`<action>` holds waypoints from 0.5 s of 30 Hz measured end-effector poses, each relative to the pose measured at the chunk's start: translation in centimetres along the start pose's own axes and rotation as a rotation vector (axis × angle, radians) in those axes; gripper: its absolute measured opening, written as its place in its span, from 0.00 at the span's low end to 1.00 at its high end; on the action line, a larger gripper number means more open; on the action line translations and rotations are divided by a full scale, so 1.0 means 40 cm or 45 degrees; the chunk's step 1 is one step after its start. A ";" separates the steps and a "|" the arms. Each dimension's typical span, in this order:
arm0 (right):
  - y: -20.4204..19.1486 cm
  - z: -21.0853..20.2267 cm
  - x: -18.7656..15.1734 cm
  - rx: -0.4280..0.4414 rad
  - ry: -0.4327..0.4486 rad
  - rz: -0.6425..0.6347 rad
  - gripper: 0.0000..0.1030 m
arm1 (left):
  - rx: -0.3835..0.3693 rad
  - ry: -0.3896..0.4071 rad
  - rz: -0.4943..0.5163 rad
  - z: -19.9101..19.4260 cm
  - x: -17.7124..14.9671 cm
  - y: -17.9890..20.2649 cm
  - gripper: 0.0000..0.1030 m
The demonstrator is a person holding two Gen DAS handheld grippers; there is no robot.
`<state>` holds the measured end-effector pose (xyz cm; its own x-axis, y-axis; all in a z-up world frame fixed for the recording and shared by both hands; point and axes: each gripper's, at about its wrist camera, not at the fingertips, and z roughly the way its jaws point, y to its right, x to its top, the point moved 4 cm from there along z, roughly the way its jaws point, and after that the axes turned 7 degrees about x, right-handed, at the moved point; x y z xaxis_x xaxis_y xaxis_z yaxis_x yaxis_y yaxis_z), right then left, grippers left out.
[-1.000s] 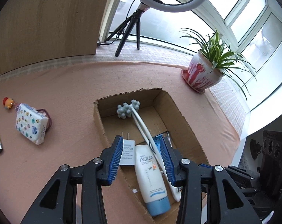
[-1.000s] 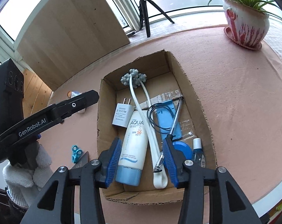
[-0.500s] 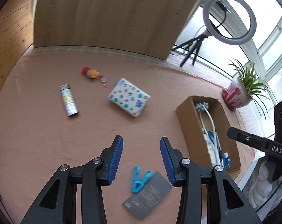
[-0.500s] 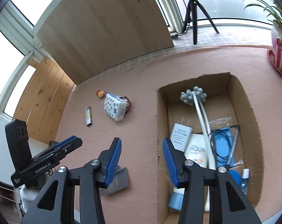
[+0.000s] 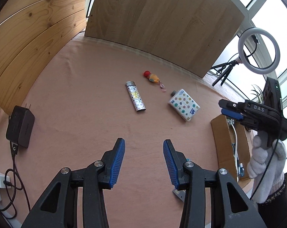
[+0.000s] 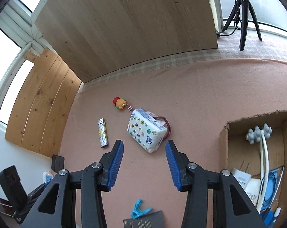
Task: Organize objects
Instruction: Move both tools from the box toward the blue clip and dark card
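Note:
On the pink cloth lie a patterned lighter (image 5: pixel 136 99) (image 6: pixel 103 135), a small orange keychain toy (image 5: pixel 152 77) (image 6: pixel 120 102) and a white tissue pack with coloured dots (image 5: pixel 183 104) (image 6: pixel 145 132). A cardboard box (image 5: pixel 218 134) (image 6: pixel 227 152) at the right holds a white massager (image 6: pixel 262 138), a sunscreen tube and other items. My left gripper (image 5: pixel 143 159) is open and empty above bare cloth, short of the lighter. My right gripper (image 6: pixel 144 163) is open, just in front of the tissue pack. The right gripper (image 5: pixel 229 110) also shows in the left wrist view, held by a gloved hand (image 5: pixel 265 159).
A blue clip (image 6: pixel 138 210) and a dark card (image 6: pixel 143 222) lie near the front edge. A black charger (image 5: pixel 20 126) with its cable sits far left. A wooden board (image 5: pixel 162 22) stands behind; a ring light on a tripod (image 5: pixel 257 51) is at the back right.
Both grippers swung left, away from the box, over the loose items. The left view now faces the lighter and toy; the right view now centres on the tissue pack.

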<state>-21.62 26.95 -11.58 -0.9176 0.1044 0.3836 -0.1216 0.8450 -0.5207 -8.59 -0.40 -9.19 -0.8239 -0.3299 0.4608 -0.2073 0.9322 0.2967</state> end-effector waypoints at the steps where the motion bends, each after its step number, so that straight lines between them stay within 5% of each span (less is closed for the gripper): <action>1: -0.001 0.020 0.009 0.002 -0.012 -0.001 0.41 | 0.002 -0.005 0.003 0.001 -0.001 -0.006 0.44; 10: 0.020 0.158 0.072 0.035 -0.097 0.099 0.41 | 0.022 0.016 -0.028 -0.026 0.002 -0.055 0.44; 15: 0.016 0.197 0.067 -0.035 -0.121 0.078 0.41 | 0.032 -0.001 -0.050 -0.021 -0.006 -0.086 0.44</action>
<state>-27.16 23.65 -16.89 -0.9549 0.1069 0.2770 -0.0553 0.8526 -0.5196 -7.22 -3.64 -9.63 -0.8152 -0.3665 0.4485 -0.2528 0.9218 0.2939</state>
